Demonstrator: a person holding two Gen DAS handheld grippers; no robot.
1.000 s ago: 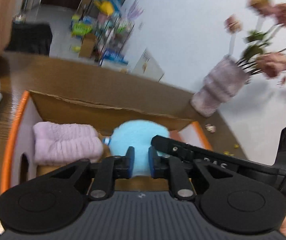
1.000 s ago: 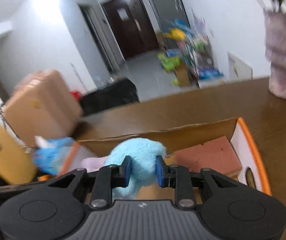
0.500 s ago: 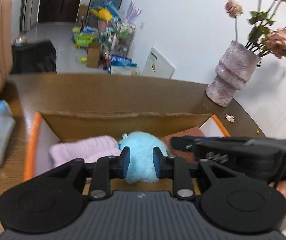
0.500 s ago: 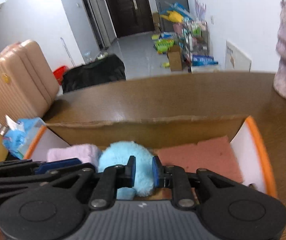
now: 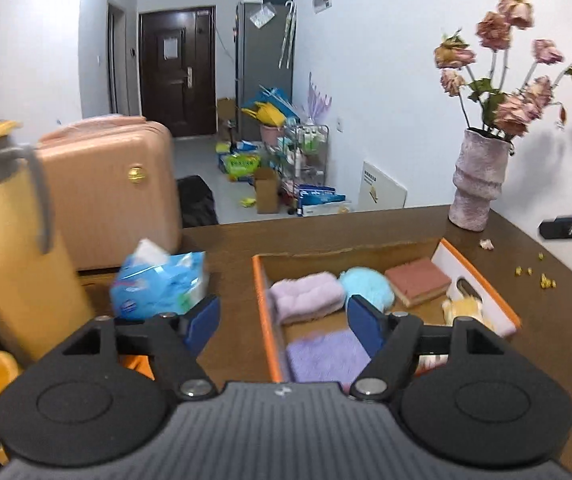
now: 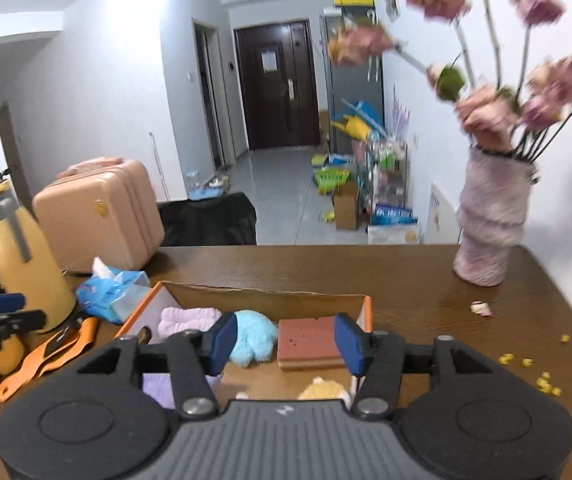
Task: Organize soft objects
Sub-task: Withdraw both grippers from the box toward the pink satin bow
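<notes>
Left gripper (image 5: 282,322) and right gripper (image 6: 282,340) are both seen with jaws opening and nothing between the pads; the fluffy round light-blue plush (image 6: 252,338) is left lying in the orange-rimmed cardboard box (image 5: 261,312), between the rolled lilac towel (image 5: 306,296) and the brick-red rectangular sponge (image 6: 308,342). The placing step is judged finished and the release is in hand. Next, any soft item outside the box would have to be located and approached with jaws wide – none is visible here
</notes>
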